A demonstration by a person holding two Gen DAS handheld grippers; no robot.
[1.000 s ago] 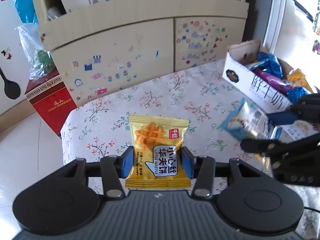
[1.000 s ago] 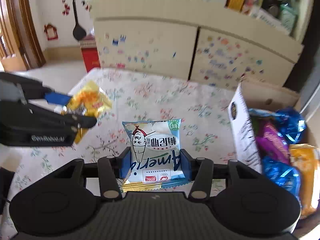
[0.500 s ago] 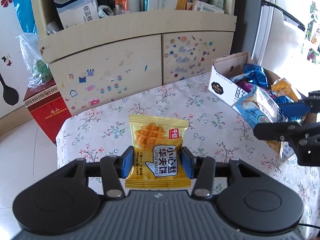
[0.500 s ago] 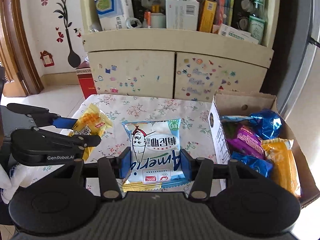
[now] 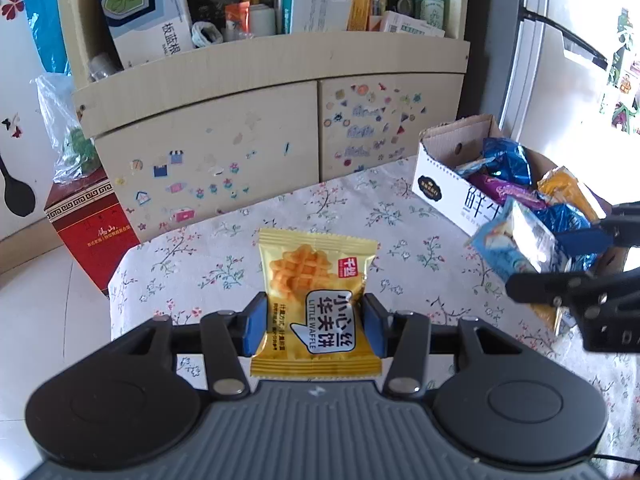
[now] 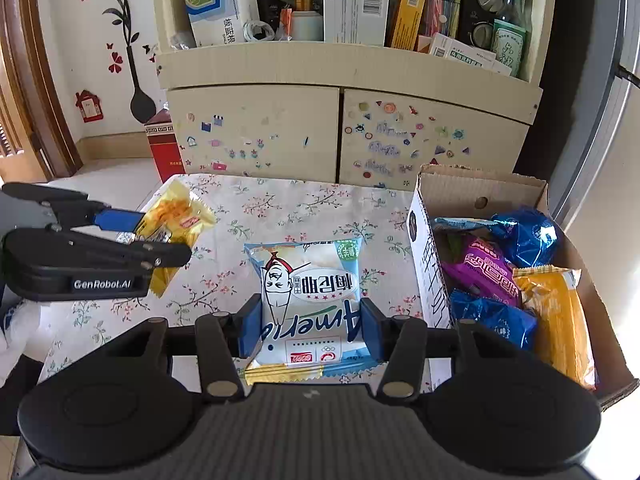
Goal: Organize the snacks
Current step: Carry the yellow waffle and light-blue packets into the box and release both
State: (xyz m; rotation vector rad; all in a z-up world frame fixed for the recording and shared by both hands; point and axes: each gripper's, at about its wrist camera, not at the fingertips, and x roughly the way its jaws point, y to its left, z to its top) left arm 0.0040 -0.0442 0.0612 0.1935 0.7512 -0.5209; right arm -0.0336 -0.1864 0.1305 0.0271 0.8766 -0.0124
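Observation:
My left gripper (image 5: 314, 330) is shut on a yellow waffle packet (image 5: 316, 280), held above the flowered tablecloth (image 5: 200, 268). My right gripper (image 6: 310, 330) is shut on a light blue snack packet (image 6: 308, 284), also held off the table. Each gripper shows in the other's view: the left gripper (image 6: 152, 236) with its yellow packet (image 6: 176, 216) at the left, the right gripper (image 5: 560, 260) with the blue packet (image 5: 516, 244) at the right. A cardboard box (image 6: 424, 240) to the right of the blue packet holds blue, purple and orange snack packets.
A cream cabinet (image 6: 256, 128) with stickers stands behind the table, its shelf crowded with boxes and bottles. A red box (image 5: 92, 232) sits on the floor at the left. The tablecloth (image 6: 312, 208) lies bare between the grippers and the cabinet.
Both views have tilted up, so the shelf now shows. The right gripper with its blue packet has risen and moved closer to the cardboard box. Both grips are unchanged.

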